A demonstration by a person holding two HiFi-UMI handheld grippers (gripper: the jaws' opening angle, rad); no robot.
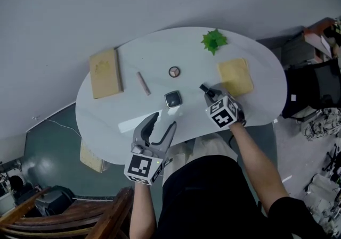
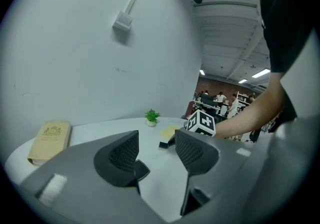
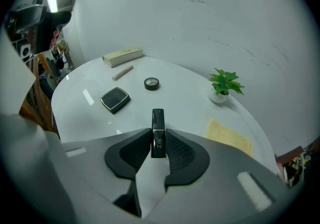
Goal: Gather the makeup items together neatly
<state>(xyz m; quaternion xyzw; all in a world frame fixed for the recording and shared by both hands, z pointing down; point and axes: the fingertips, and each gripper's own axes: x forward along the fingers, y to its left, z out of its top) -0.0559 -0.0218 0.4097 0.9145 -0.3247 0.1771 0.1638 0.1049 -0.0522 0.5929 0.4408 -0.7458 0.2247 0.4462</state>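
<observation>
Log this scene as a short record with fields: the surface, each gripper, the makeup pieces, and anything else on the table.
Surface: white oval table
Right gripper: jaws shut on a black tube
Left gripper: jaws apart, nothing between them
Loose makeup: black square compact, small round pot, slim stick, lying apart mid-table
Other things: tan book, small green plant, yellow cloth
Task status: items not yet gathered together

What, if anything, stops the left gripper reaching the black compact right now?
Probably nothing, so yes. The left gripper is open and empty, the compact lies just ahead across bare table, and the right gripper, shut on a lipstick, sits off to the side.
</observation>
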